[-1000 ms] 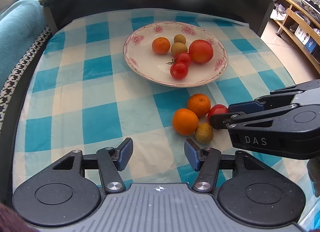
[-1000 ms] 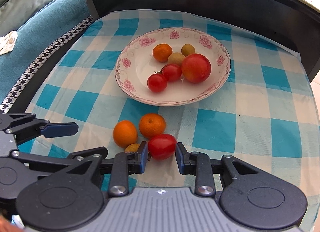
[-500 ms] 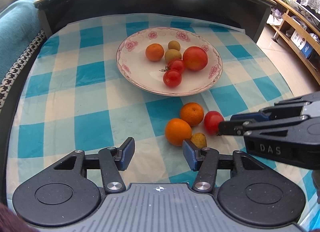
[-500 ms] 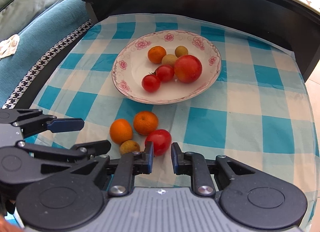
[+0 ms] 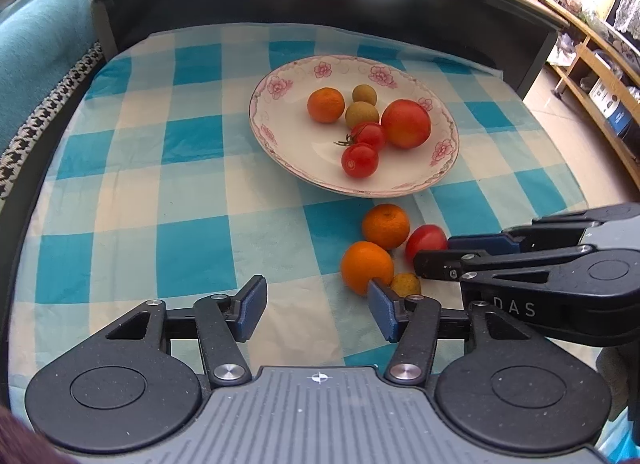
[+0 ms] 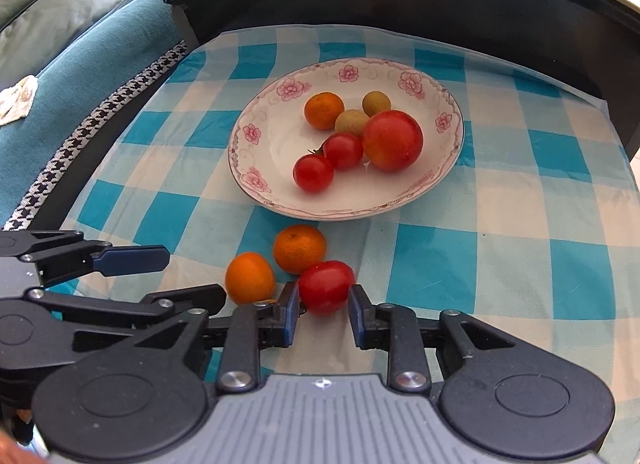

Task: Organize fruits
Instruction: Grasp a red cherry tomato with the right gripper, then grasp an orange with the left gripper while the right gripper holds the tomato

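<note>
Right tool (image 6: 323,306) spread around the loose tomato (image 6: 326,286) on the bench cloth, near side of the plate (image 6: 256,184); pads not visibly pressing. Likely soft, smooth, light: pinch its middle gently. Left tool (image 5: 316,306) spread, empty. Small yellow fruit (image 5: 406,285) half hidden behind a finger.
</note>
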`<control>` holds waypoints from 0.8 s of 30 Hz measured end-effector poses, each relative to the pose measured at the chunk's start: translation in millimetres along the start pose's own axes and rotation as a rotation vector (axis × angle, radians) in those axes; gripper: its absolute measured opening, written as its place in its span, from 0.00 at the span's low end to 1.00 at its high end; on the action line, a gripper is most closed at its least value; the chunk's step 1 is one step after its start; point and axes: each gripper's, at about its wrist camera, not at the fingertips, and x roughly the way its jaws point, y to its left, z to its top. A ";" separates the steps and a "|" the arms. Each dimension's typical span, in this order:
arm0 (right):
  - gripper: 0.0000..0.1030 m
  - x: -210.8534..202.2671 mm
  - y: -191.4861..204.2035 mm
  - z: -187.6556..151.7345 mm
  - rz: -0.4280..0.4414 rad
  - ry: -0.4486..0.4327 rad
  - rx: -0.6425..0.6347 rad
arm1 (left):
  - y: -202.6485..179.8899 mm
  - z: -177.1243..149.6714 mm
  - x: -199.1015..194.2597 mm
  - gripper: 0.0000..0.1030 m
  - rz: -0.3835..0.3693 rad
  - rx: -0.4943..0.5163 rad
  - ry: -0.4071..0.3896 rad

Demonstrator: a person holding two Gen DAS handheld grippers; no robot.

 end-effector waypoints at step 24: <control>0.28 -2.0 -2.8 14.9 0.064 -0.006 0.054 | 13.2 5.6 -3.2 0.64 -0.025 -0.074 -0.013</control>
